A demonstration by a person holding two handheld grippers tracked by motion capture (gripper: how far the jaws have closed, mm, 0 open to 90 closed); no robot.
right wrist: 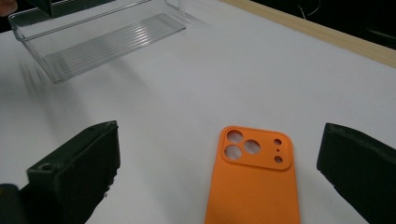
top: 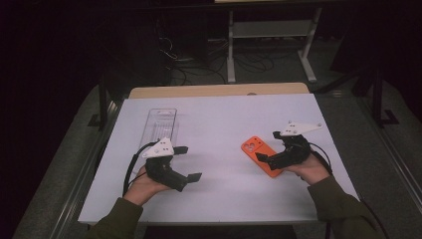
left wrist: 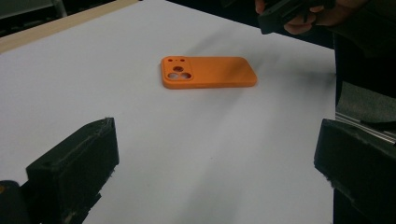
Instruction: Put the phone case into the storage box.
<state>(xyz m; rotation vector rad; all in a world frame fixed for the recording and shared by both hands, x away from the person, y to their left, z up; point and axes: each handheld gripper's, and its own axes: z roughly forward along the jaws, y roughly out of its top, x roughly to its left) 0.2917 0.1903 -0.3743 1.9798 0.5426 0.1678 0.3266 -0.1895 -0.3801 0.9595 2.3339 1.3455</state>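
Note:
An orange phone case point(top: 259, 155) lies flat on the white table point(top: 219, 124), camera cutouts toward the far side. My right gripper point(top: 268, 146) is open, with its jaws on either side of the case's near end. In the right gripper view the case point(right wrist: 254, 186) lies between the two spread jaws of that gripper point(right wrist: 218, 150). My left gripper point(top: 190, 163) is open and holds nothing, well left of the case and pointing toward it. The left gripper view looks between the spread jaws of that gripper point(left wrist: 217, 163) at the case point(left wrist: 208, 72) farther off.
A clear plastic tray point(top: 161, 124) lies at the left back of the table, just beyond my left gripper; the tray point(right wrist: 102, 39) holds nothing. A wooden strip point(top: 219, 90) runs along the far edge. Beyond it stand a desk frame point(top: 271, 45) and cables on the floor.

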